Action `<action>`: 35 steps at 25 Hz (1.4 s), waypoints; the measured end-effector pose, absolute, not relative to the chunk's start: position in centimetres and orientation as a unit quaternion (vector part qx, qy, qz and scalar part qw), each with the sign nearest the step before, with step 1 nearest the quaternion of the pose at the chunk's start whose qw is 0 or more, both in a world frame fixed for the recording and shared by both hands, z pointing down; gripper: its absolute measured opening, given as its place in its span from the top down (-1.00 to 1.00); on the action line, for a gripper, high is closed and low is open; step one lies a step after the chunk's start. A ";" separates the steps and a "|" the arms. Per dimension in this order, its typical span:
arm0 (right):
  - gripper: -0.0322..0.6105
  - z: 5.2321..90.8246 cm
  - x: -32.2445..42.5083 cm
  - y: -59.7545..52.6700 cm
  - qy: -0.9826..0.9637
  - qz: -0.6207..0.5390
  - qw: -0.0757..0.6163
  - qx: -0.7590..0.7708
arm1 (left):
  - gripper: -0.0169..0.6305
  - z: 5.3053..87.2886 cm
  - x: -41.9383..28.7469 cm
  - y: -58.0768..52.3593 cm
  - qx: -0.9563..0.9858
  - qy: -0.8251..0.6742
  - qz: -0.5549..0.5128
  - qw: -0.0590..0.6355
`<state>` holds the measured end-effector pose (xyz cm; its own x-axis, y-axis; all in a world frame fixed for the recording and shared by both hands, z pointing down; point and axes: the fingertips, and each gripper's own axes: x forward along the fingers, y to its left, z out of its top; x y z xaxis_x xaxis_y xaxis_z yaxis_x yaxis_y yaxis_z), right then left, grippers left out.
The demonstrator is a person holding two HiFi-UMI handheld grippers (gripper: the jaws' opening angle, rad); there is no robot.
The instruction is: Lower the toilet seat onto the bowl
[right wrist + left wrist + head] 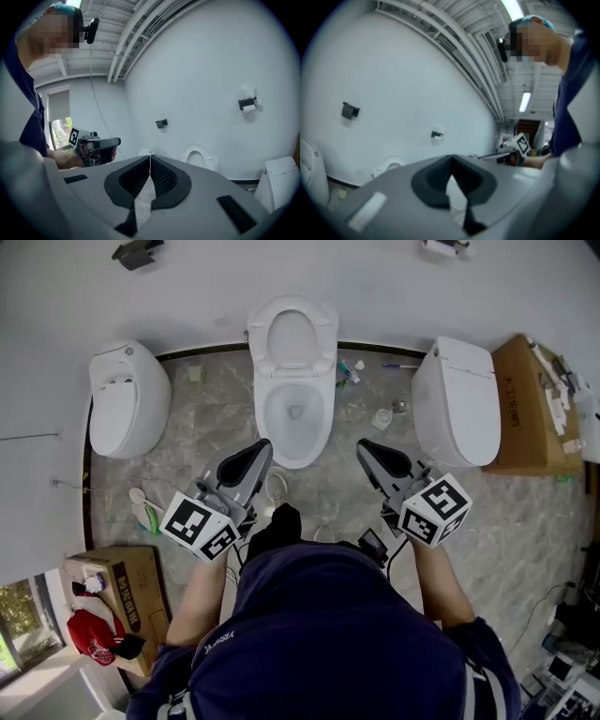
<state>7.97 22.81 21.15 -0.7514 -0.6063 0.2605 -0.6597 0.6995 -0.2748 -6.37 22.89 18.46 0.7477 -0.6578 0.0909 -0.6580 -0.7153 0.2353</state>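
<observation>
Right gripper (366,447) short of toilet seat (326,334)

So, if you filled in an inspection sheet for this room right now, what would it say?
Surface: grey marbled floor, white wall behind.
Job's things: middle toilet's seat upright, not yet on the bowl.
Clutter: cardboard box at right, second box at lower left, small bottles beside the bowl.
Grippers: left gripper and right gripper both shut, empty, short of the bowl.
Cables: white loop on the floor; tangle at lower right.
Surroundings: closed left toilet and closed right toilet.
</observation>
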 end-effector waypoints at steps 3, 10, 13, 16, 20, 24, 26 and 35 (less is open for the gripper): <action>0.88 21.5 5.8 19.2 -0.916 0.181 0.080 0.349 | 0.94 19.3 -8.3 19.4 0.927 -0.351 0.005 0.134; 0.88 22.5 1.1 11.4 -0.910 0.182 0.093 0.361 | 0.94 20.7 -12.2 11.8 0.930 -0.336 0.008 0.152; 0.88 22.8 -0.5 8.7 -0.907 0.179 0.100 0.368 | 0.94 21.5 -13.4 9.3 0.933 -0.324 0.014 0.157; 0.88 23.1 -1.5 6.1 -0.904 0.169 0.110 0.377 | 0.94 22.0 -14.5 6.8 0.935 -0.316 0.015 0.161; 0.88 23.6 -2.2 3.4 -0.901 0.166 0.119 0.383 | 0.94 22.5 -15.4 4.2 0.936 -0.310 0.019 0.164; 0.88 24.3 -2.3 1.4 -0.900 0.170 0.122 0.383 | 0.94 23.2 -15.7 2.2 0.935 -0.310 0.021 0.171; 0.88 24.5 -2.6 0.3 -0.900 0.171 0.124 0.381 | 0.94 23.6 -15.9 1.2 0.934 -0.311 0.024 0.176; 0.88 25.7 -1.1 -2.4 -0.910 0.170 0.131 0.354 | 0.94 23.7 -14.1 -1.0 0.925 -0.337 0.034 0.173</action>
